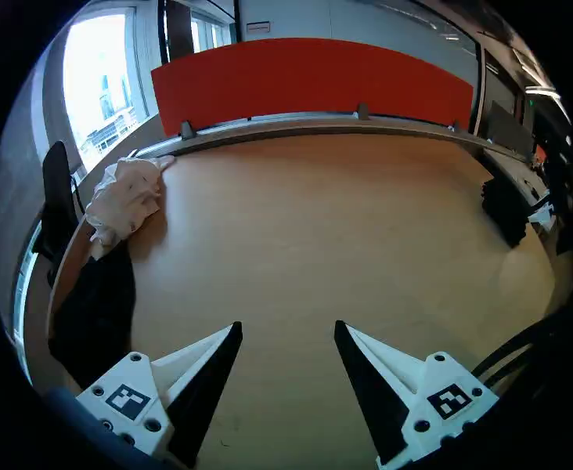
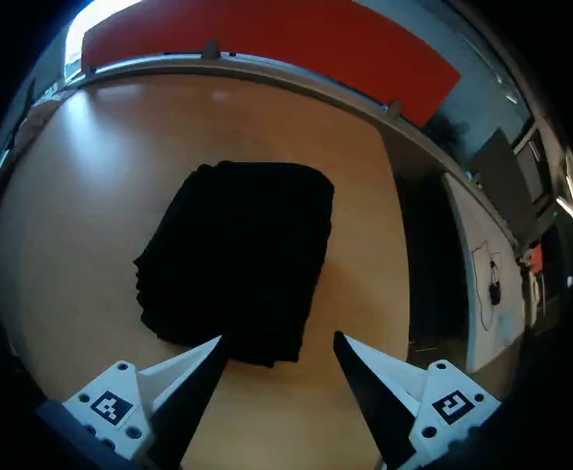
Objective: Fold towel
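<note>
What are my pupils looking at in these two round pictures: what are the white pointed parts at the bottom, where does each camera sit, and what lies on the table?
No robot here: a person holds a two-finger gripper in each hand, and a fisheye camera rides on each, looking along its fingers. The white wedges are those fingers. The left gripper is open above the wooden table; a crumpled white cloth lies at the far corner near the red divider. The right gripper is open, holding nothing, at the near edge of a folded black towel.
</note>
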